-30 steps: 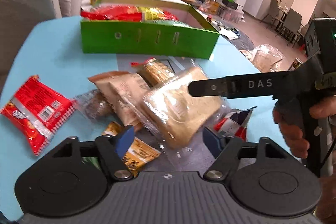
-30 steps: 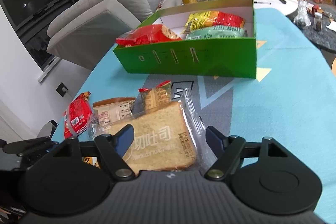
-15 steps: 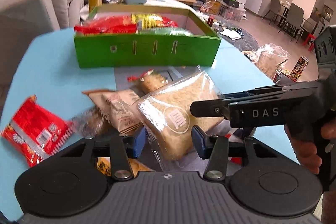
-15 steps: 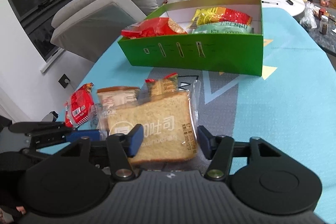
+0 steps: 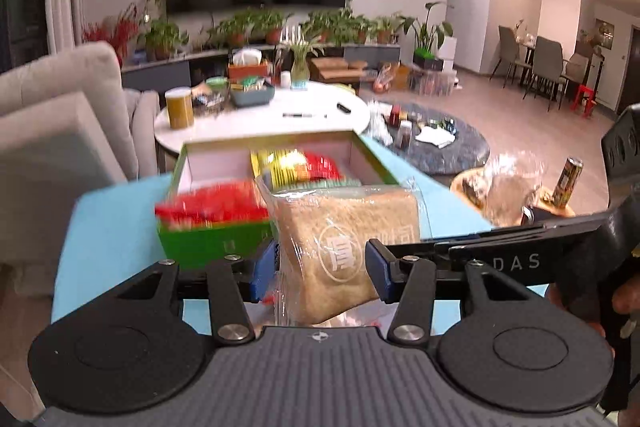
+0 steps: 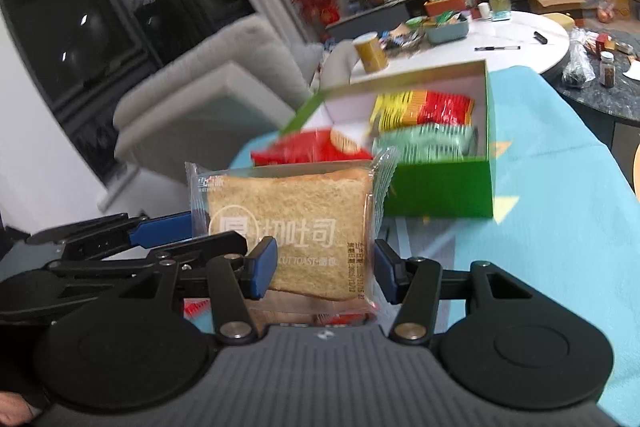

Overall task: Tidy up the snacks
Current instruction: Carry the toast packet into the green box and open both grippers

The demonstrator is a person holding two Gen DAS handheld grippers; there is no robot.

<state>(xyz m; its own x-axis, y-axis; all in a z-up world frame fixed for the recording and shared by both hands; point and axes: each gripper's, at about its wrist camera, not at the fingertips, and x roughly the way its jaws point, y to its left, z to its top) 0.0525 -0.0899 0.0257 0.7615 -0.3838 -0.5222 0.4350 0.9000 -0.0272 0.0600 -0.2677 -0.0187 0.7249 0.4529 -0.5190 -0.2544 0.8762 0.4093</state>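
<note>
Both grippers now share 1 item: a clear-wrapped toast [image 6: 296, 227] slice pack. The left gripper [image 5: 320, 263] has closed on the pack; its blue pads press the wrapper on both sides. The right gripper [image 6: 324, 263] has the same pack between its pads, and its jaws are closing; the left pad sits against the bread, while the right pad appears to meet only the wrapper's edge, so its hold looks lighter.

A second ago the toast lay flat on the tabletop among loose snacks, and both grippers stood wider around it. Now it is lifted clear and hangs upright in the air, in front of the green box [image 6: 440, 187].

The box sits on the blue tabletop [image 6: 560, 211] just beyond the toast. It already holds a red pack [image 6: 312, 147], a yellow-and-red pack [image 6: 424, 111] and a pale green pack [image 6: 424, 145].

The pickup step seems done. The likely next step is carrying the toast over the box's near wall and releasing it inside. Other snacks remain below, mostly hidden by the grippers.
</note>
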